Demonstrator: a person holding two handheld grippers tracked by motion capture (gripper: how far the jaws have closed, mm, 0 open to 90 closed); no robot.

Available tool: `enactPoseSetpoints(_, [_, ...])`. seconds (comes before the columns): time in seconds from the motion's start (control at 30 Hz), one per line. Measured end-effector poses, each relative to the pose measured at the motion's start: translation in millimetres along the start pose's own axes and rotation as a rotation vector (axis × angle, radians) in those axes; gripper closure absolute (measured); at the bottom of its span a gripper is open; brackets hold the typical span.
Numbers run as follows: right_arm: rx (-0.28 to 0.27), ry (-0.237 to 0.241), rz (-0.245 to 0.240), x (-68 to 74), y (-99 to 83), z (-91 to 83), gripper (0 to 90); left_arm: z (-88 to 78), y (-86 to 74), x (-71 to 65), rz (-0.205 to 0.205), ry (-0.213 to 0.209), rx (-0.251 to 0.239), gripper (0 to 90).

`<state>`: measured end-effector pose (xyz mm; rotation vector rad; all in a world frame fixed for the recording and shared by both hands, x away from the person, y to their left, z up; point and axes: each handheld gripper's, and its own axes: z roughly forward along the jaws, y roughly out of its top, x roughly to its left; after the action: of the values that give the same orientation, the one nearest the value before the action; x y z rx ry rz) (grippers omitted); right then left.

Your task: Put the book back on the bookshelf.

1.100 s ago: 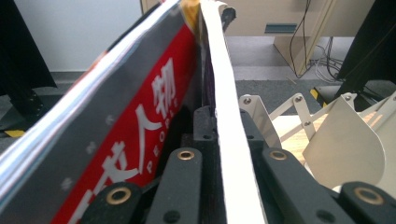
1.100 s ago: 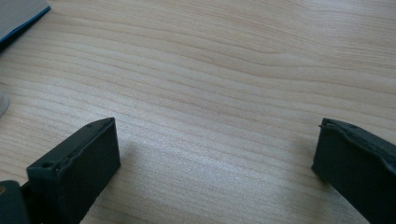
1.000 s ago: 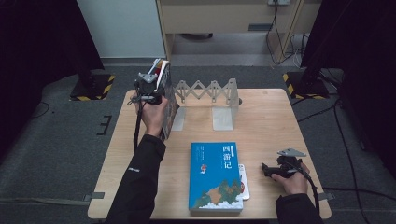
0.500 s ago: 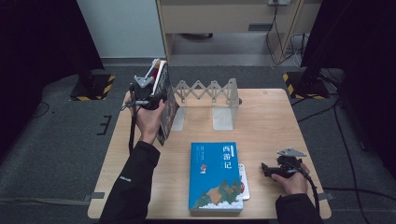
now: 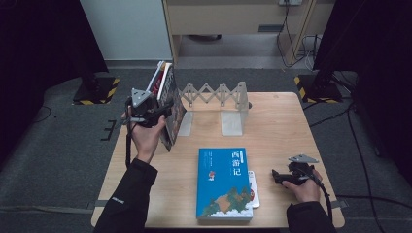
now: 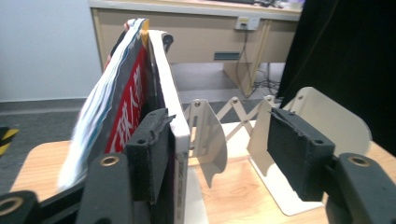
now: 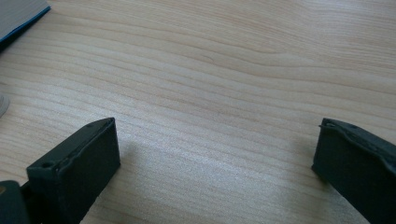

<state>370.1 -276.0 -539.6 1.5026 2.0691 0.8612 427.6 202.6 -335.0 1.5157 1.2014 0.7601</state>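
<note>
So the thick white-edged book with the red and grey cover (image 6: 163, 107) is standing upright against the left end plate of the cream metal accordion book rack (image 5: 214, 94), long axis pointing up, with a thinner floppy magazine-type book (image 6: 98, 121) leaning on its far side. Relative to the left gripper (image 5: 163, 109), the book sits right at the left-hand jaw; the other jaw has swung out toward the rack's second plate, so the jaws have just been opening and nothing is pinched now, book's left standing by itself. Looks like the next book up would be the flat blue paperback (image 5: 224, 182), which lies much closer to the right gripper (image 5: 276, 175), just to its left, spine running toward the rack. That one rests low on the wooden table (image 7: 224, 60), jaws spread wide and empty.
</note>
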Motion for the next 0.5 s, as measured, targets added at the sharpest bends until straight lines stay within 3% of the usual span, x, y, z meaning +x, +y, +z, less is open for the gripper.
enactPoseSetpoints(0.3, [0.002, 0.001, 0.002, 0.1, 0.1, -0.2, 0.6, -30.4, -10.3, 5.9, -0.030, -0.110, -0.031, 36.0])
enactPoseSetpoints(0.5, [0.000, 0.000, 0.002, 0.2, 0.0, 0.0, 0.6, -43.7, -23.2, 9.5, -0.034, -0.142, -0.028, 35.1])
